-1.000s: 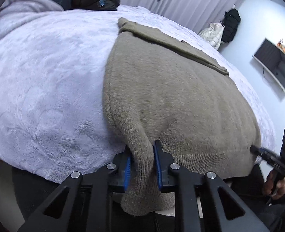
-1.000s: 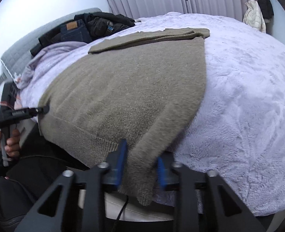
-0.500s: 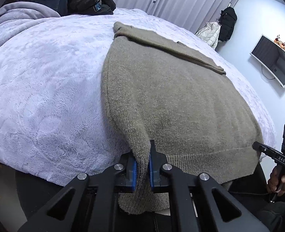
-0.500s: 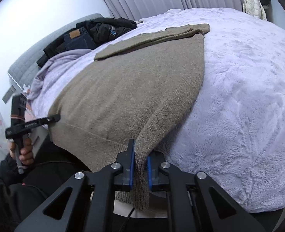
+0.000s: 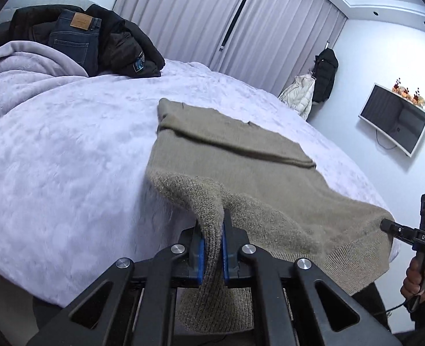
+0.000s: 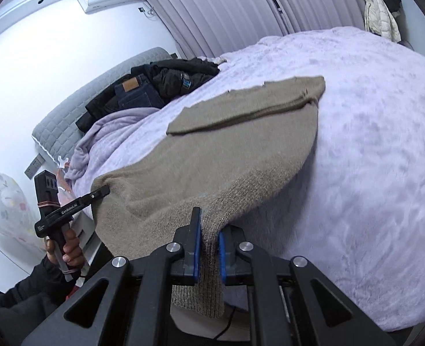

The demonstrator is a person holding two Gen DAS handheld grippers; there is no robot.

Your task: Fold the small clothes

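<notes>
Left gripper (image 5: 211, 248) clamped on one hem corner of the sweater (image 5: 241, 173), blue pads (image 5: 200, 255) pressed into the knit, ribbed edge hanging below the fingers. Right gripper (image 6: 209, 249) likewise clamped on the other hem corner, cloth bunched between its pads (image 6: 195, 252) and drooping beneath. Hem end raised off the blanket (image 5: 54, 158), body of the sweater sloping away ahead of the fingers, far end lying flat with a folded band across it. Beyond that, well past the fingertips, jeans (image 5: 75, 41) and a black jacket (image 5: 128, 49) heaped at the head of the bed. Off to the side of the left fingers, a wall screen (image 5: 395, 122) and hanging coats (image 5: 313, 89).
</notes>
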